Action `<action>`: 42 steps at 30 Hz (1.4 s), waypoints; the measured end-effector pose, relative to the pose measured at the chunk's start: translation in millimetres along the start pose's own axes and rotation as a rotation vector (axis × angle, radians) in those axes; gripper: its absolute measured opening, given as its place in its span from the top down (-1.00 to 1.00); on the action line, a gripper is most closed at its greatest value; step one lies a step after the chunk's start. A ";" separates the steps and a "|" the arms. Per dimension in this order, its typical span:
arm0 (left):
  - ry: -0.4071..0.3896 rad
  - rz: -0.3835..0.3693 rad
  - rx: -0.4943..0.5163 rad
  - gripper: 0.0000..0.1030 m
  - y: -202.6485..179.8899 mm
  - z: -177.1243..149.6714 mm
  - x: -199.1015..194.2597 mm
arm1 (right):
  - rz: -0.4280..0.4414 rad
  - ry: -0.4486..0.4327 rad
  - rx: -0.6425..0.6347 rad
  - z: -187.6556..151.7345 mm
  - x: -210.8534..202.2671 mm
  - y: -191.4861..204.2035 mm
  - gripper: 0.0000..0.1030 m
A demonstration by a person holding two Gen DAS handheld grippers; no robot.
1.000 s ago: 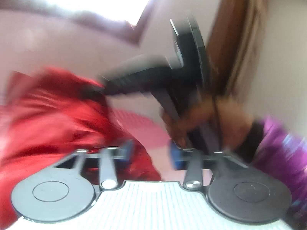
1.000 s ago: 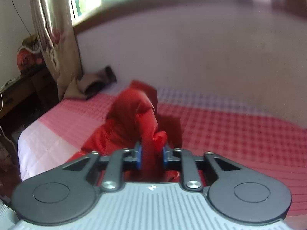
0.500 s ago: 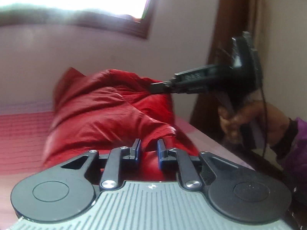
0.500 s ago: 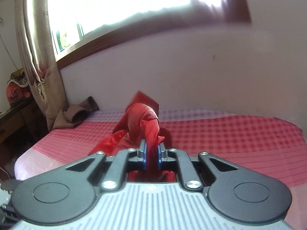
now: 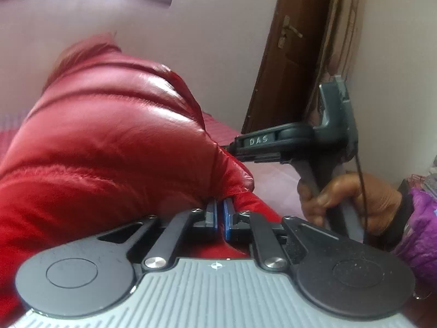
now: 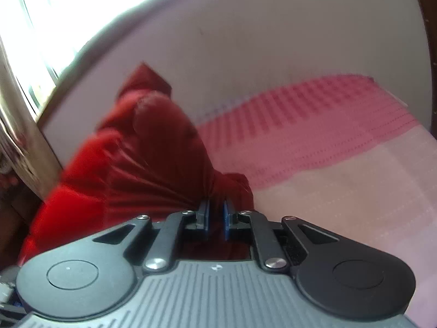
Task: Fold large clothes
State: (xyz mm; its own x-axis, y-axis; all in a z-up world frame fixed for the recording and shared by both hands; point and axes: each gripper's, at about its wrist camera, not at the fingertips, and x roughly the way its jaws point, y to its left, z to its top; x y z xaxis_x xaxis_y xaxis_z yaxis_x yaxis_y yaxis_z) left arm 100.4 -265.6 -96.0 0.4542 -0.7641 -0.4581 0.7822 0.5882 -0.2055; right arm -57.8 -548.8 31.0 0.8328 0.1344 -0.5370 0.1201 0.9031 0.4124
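Observation:
A shiny red puffer jacket (image 5: 109, 142) fills the left of the left wrist view, held up above a pink checked bed. My left gripper (image 5: 220, 213) is shut on a fold of the jacket's edge. My right gripper shows in the same view (image 5: 232, 146), held in a hand at the right, its tips pinching the jacket's edge a little farther away. In the right wrist view the right gripper (image 6: 215, 216) is shut on the bunched red jacket (image 6: 142, 158), which hangs to the left.
The pink checked bed (image 6: 314, 142) lies against a pale wall. A brown door (image 5: 289, 52) with a handle stands right of the bed. A window with a curtain (image 6: 16, 104) is at the left. The person's purple sleeve (image 5: 418, 232) is at the right.
My left gripper went from open to shut on the jacket. Both grippers lifted the jacket and swung; the right view now tilts and the jacket hangs left.

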 end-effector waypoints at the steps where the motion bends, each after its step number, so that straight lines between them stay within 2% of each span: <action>1: 0.005 0.003 -0.001 0.73 0.9 0.6 1.8 | -0.001 0.008 0.025 -0.2 4.8 -4.9 0.87; 4: 0.027 0.023 0.011 0.75 -2.7 -1.8 7.0 | -0.013 0.014 0.061 7.4 0.2 -14.8 0.86; 7: 0.041 0.018 -0.032 0.76 3.5 1.1 11.5 | -0.087 -0.124 0.048 25.2 -42.0 -5.5 0.75; 9: 0.040 0.020 -0.026 0.76 0.6 -0.1 9.6 | -0.066 -0.222 -0.006 40.9 -70.4 17.3 0.75; 10: 0.040 0.023 -0.025 0.76 -0.9 -0.6 11.2 | -0.040 -0.244 -0.036 49.5 -77.5 33.8 0.75; 12: 0.036 0.028 -0.025 0.76 -3.7 -5.5 4.9 | 0.010 -0.245 -0.121 63.6 -76.6 74.2 0.75; 14: 0.031 0.028 -0.027 0.76 -4.1 -8.0 2.4 | 0.066 -0.206 -0.188 74.1 -57.6 113.2 0.75; 15: 0.028 0.027 -0.029 0.76 -9.2 -13.1 -4.4 | 0.063 -0.184 -0.210 77.9 -42.8 128.1 0.77; 17: 0.022 0.025 -0.031 0.76 -8.3 -15.1 -4.8 | 0.002 -0.147 -0.221 85.3 -9.5 142.4 0.77; 19: 0.012 0.025 -0.033 0.76 -7.5 -18.0 -6.3 | -0.048 -0.109 -0.076 95.2 24.9 133.3 0.75; 20: 0.008 0.024 -0.030 0.76 -7.5 -19.4 -6.2 | -0.066 -0.108 -0.043 98.6 37.6 128.3 0.75; 22: -0.002 0.014 -0.021 0.76 -6.6 -22.0 -7.9 | -0.173 -0.140 -0.062 100.4 54.4 123.8 0.81; 24: -0.014 0.007 -0.013 0.76 -5.5 -24.3 -10.0 | -0.227 -0.119 -0.042 98.7 69.6 114.7 0.82; 25: -0.018 0.002 -0.017 0.76 -4.8 -24.8 -11.0 | -0.256 -0.108 -0.024 95.8 77.5 108.1 0.80; 26: -0.020 -0.003 -0.021 0.76 -4.2 -24.9 -12.2 | -0.275 -0.093 -0.010 91.3 85.5 101.0 0.69; 29: -0.032 -0.011 0.004 0.76 -6.2 -28.1 -17.6 | -0.291 -0.069 0.019 75.6 103.5 83.2 0.45; 30: -0.034 -0.012 0.011 0.76 -6.4 -28.6 -20.1 | -0.280 -0.070 0.029 69.9 106.7 78.2 0.42; 34: -0.039 -0.022 0.001 0.76 -8.0 -26.7 -33.7 | -0.286 -0.060 0.017 57.6 116.3 71.9 0.39; 38: -0.101 0.009 0.025 0.62 -12.9 -21.8 -56.3 | -0.320 -0.054 0.019 55.3 128.9 68.5 0.36; 42: -0.079 -0.016 -0.031 0.62 -3.1 -17.8 -53.2 | -0.339 -0.053 0.009 50.6 135.5 68.3 0.35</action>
State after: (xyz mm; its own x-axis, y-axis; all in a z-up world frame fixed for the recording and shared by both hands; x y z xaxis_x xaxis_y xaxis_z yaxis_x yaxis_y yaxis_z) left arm 66.2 -222.0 -86.4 0.4748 -0.7912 -0.3854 0.7766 0.5827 -0.2394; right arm 90.5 -489.6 23.7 0.7715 -0.1949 -0.6056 0.3999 0.8889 0.2234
